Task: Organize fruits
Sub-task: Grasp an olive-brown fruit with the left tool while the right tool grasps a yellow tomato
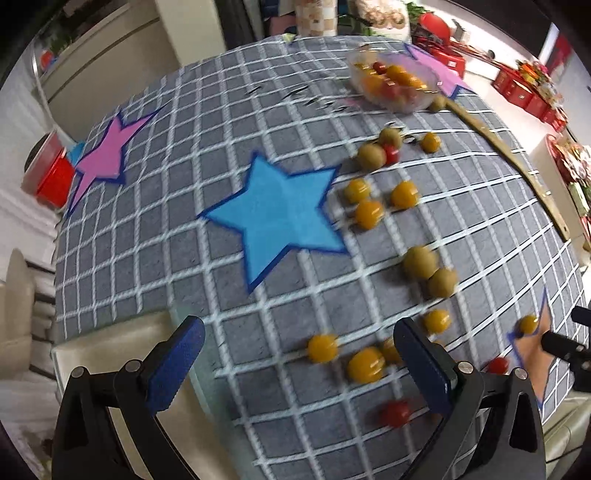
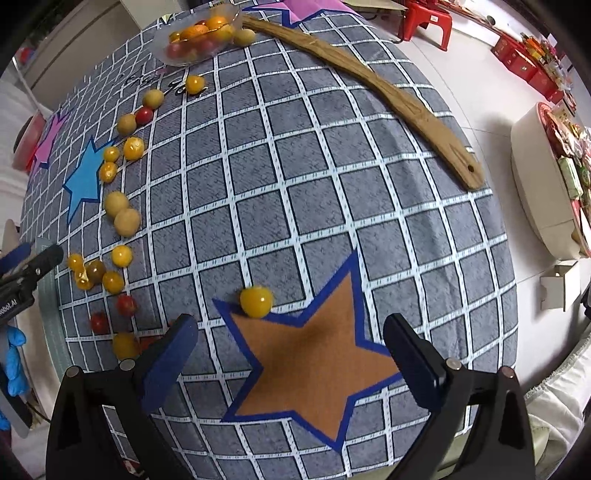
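Both jaws wide, nothing held: left gripper (image 1: 299, 363) over the cloth's (image 1: 221, 295) near edge, right gripper (image 2: 291, 350) above the orange star (image 2: 314, 365). One yellow tomato (image 2: 256, 301) touching that star's far tip. Other fruit (image 2: 122, 218) strung along the left edge, bowl (image 2: 195, 35) at the far corner.

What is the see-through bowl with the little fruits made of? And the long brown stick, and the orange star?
The bowl looks like thin clear plastic: the fruits show through its wall. The long stick looks like matte wood, brown, with a hole near one end. The orange star looks like soft fuzzy felt or printed cloth, flat on the checked tablecloth.
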